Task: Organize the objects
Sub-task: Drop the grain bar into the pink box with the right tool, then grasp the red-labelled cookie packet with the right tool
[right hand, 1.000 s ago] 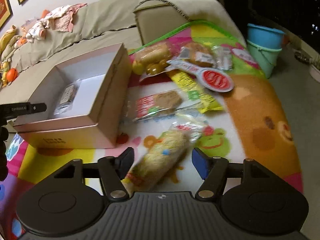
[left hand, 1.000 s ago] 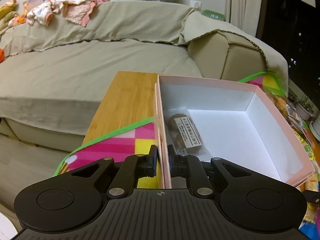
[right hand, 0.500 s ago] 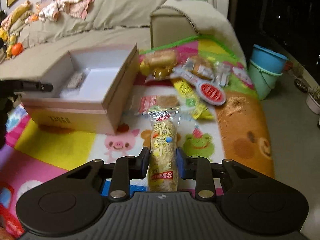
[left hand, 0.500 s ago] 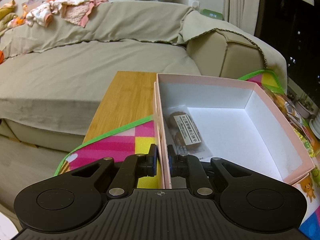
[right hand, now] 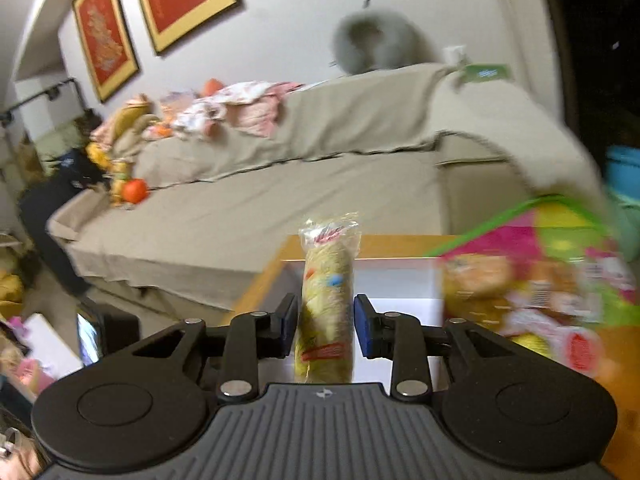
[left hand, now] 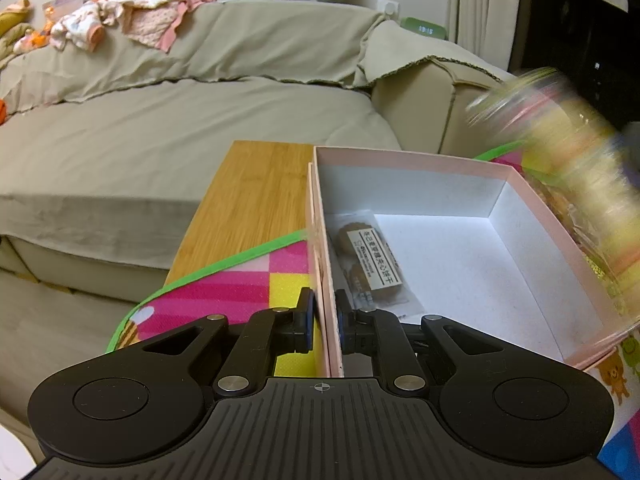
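Beige sofa [left hand: 200,128] fills the background. Ahead of the left gripper [left hand: 325,316], pinching its near wall, sits the pink box [left hand: 552,232]. Right gripper [right hand: 325,322] squeezes a light, crinkly, crushable snack packet [right hand: 327,300] mid-body, seemingly above the box.

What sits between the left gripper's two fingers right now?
In the left wrist view, the left gripper is clamped on the near side wall of the pink box: one finger outside, one inside beside the cookie packet.
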